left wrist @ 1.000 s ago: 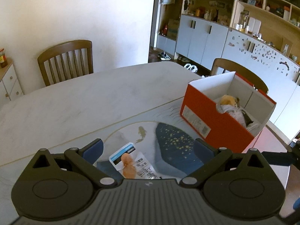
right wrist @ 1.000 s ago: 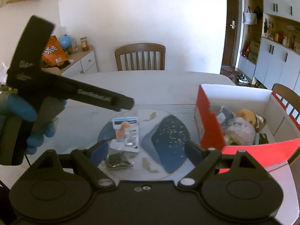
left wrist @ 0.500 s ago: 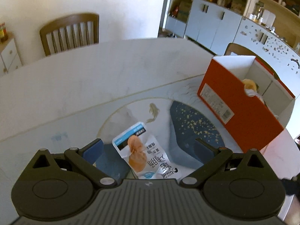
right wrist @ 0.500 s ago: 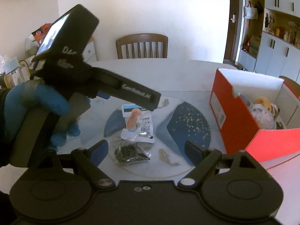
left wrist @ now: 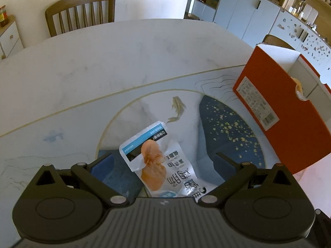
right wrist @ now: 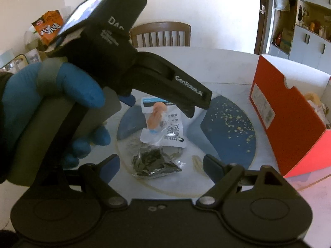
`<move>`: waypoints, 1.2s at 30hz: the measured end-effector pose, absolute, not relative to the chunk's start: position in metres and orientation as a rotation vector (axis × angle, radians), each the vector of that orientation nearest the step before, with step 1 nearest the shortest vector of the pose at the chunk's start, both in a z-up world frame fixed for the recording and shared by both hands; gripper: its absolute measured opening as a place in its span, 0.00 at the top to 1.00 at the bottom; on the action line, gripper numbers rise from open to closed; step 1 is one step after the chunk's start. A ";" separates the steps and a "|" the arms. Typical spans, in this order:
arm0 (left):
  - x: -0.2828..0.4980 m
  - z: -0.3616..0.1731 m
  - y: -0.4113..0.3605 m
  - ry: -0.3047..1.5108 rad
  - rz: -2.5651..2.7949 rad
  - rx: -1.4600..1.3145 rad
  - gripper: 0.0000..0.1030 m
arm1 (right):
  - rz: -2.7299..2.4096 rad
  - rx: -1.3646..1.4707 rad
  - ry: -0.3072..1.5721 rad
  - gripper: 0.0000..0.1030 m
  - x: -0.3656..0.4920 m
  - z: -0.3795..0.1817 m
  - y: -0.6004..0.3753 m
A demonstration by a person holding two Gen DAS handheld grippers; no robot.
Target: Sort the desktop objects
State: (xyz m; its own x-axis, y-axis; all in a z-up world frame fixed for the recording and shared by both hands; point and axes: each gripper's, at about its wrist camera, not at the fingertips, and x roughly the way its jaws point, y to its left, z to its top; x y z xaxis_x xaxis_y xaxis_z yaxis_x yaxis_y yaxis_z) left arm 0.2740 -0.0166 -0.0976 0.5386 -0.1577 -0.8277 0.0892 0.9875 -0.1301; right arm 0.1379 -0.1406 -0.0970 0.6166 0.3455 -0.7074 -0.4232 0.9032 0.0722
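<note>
A white snack packet [left wrist: 159, 161] with an orange chicken picture lies on the round table, between the open jaws of my left gripper [left wrist: 163, 163], which hovers over it. The packet also shows in the right wrist view [right wrist: 163, 124], under the left gripper [right wrist: 159, 107] held by a blue-gloved hand. A clear packet of dark dried food [right wrist: 154, 162] lies just in front of it, between the open fingers of my right gripper [right wrist: 161, 163]. An orange-red box [left wrist: 277, 111] with soft toys inside stands to the right [right wrist: 289, 119].
The marble table [left wrist: 103, 66] has a round blue-and-white inlay [left wrist: 225, 124]. A wooden chair [left wrist: 80, 12] stands at the far side and another behind the box. A side cabinet with snack bags [right wrist: 48, 25] is at the left; cupboards [left wrist: 248, 16] line the right wall.
My left gripper has tilted down and moved closer over the white packet. My right gripper has come nearer to the dark packet. The box sits further right in both views.
</note>
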 end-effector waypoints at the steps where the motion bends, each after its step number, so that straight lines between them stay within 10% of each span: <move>1: 0.275 -0.099 -0.016 0.996 -0.143 -0.079 0.00 | 0.443 -0.101 0.799 0.15 0.140 -0.099 -0.141; 22: 0.308 -0.118 -0.014 1.066 -0.119 -0.083 0.00 | 0.462 -0.077 0.886 0.24 0.169 -0.121 -0.134; 36: 0.307 -0.124 -0.026 1.027 -0.121 0.011 0.01 | 0.380 -0.144 0.887 0.53 0.168 -0.125 -0.149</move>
State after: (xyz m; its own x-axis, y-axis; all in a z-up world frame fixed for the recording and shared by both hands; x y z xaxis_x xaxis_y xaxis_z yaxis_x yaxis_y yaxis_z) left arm 0.3066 -0.0260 -0.1240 0.5110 -0.0950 -0.8543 0.1058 0.9933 -0.0471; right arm 0.1682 -0.1491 -0.1247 0.5701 0.2631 -0.7783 -0.3815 0.9238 0.0329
